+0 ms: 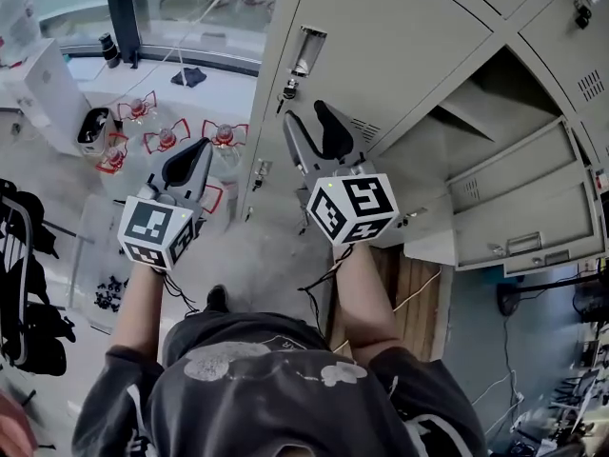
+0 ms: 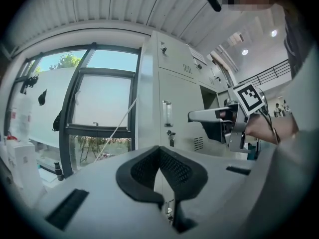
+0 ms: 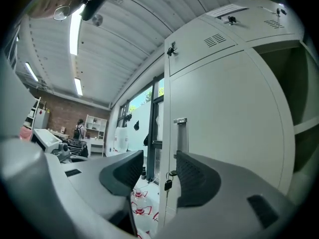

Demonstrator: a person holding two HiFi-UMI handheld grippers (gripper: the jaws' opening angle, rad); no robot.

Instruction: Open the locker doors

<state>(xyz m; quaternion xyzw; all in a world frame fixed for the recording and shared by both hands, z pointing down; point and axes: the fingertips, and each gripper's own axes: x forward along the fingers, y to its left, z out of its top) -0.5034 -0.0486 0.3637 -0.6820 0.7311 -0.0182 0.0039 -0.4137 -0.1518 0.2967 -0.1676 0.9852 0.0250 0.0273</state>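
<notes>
Grey door edge [image 3: 168,108] before right gripper [image 3: 159,159]

The right tongs [image 3: 158,169] stand apart, gripping nothing, before a closed grey locker door [image 3: 224,108]. Its upright handle [image 3: 180,133] shows above the right jaw, and a small padlock [image 3: 168,184] hangs between the jaws.

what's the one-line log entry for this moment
left claw: shut, empty | right claw: open, empty, aimed at door handle | locker door: closed
</notes>
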